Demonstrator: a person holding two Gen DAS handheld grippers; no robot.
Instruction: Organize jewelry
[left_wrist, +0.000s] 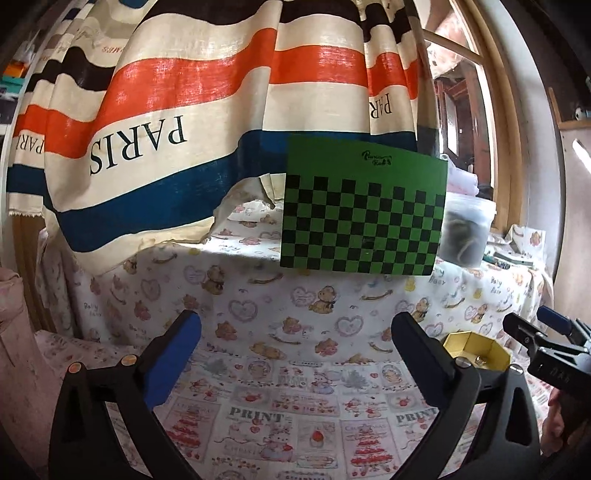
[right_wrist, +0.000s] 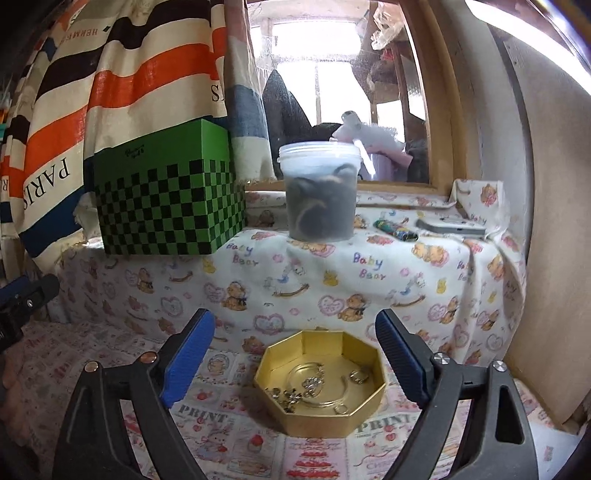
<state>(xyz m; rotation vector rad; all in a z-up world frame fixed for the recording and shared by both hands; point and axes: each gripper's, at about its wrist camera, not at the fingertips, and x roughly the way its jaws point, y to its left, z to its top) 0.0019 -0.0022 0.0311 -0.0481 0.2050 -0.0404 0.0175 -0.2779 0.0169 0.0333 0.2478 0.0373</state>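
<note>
Green-and-black checkered cardboard box (right_wrist: 166, 195) on raised ledge, rear; gold octagonal metal tray (right_wrist: 325, 413) w/ jewelry (right_wrist: 314, 387) on printed cloth (right_wrist: 229, 435), ahead of right gripper (right_wrist: 295, 365), fingers apart, empty; left gripper (left_wrist: 295, 350) likewise.

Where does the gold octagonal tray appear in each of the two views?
Left wrist view: gold tray at lower right, partly hidden behind the tool's right finger.
Right wrist view: gold tray at lower centre, jewelry inside.
Shared landmark: green checkered box.
</note>
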